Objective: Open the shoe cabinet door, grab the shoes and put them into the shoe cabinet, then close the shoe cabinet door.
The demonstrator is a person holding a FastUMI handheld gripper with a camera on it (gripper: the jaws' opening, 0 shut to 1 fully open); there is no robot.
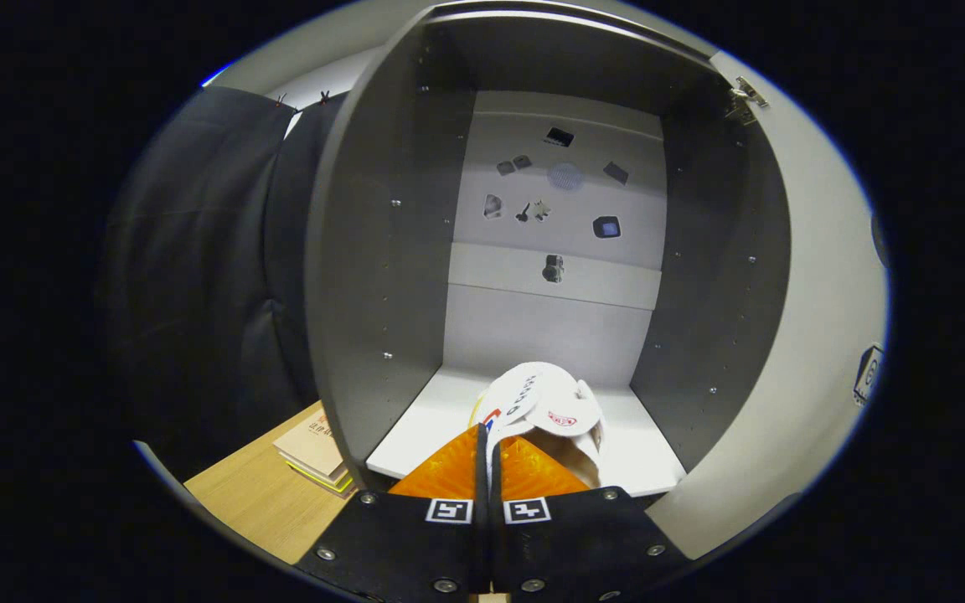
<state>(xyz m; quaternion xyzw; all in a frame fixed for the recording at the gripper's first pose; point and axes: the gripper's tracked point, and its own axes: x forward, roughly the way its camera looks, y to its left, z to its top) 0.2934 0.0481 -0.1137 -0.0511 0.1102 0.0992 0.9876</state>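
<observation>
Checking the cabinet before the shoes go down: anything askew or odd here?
Nothing is damaged. The white shoes hang bunched and tilted, pinched in the claw just above the cabinet floor. Books lie stacked beside the cabinet.

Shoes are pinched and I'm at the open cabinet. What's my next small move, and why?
Probably ease forward and lower. The gripper is shut on the white shoes, which hang just over the front edge of the cabinet's white bottom shelf. The door is swung wide, so nothing blocks going deeper before release.
</observation>
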